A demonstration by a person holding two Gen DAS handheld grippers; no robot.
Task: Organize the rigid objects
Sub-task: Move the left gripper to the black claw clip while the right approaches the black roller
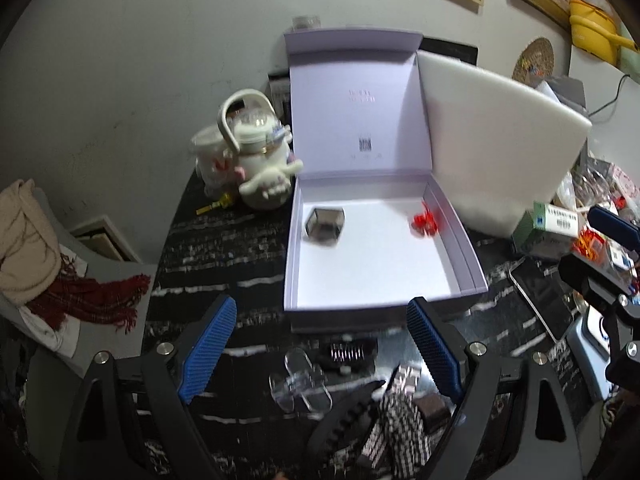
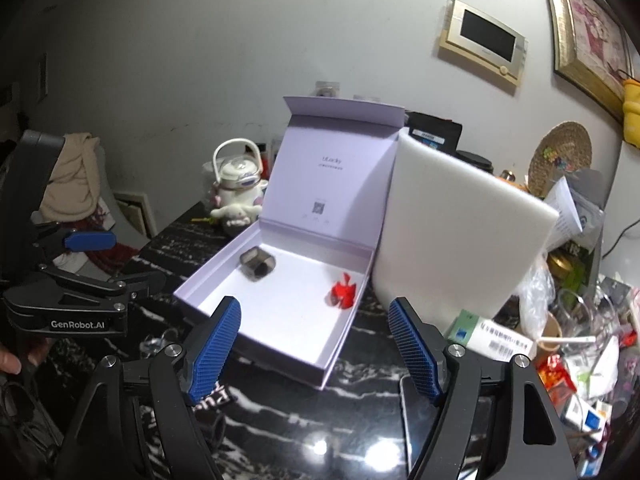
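An open lilac box [image 1: 384, 304] stands on the black marbled table with its lid up; it also shows in the right wrist view [image 2: 280, 356]. Inside lie a small dark translucent cube [image 1: 325, 227] [image 2: 258, 265] at the back left and a red clip [image 1: 425, 222] [image 2: 343, 292] at the right wall. My left gripper [image 1: 320, 350] is open and empty, just in front of the box, above a clear clip [image 1: 300, 384], a black comb piece [image 1: 346, 354] and a checked hair claw [image 1: 400, 428]. My right gripper [image 2: 314, 350] is open and empty, over the box's near corner.
A white foam slab [image 2: 460, 240] leans right of the box. A white teapot with a plush toy [image 1: 260, 152] stands to the left. A phone [image 1: 540, 296], a medicine carton [image 2: 492, 340] and cluttered packets lie at the right. A chair with cloths [image 1: 40, 264] stands left of the table.
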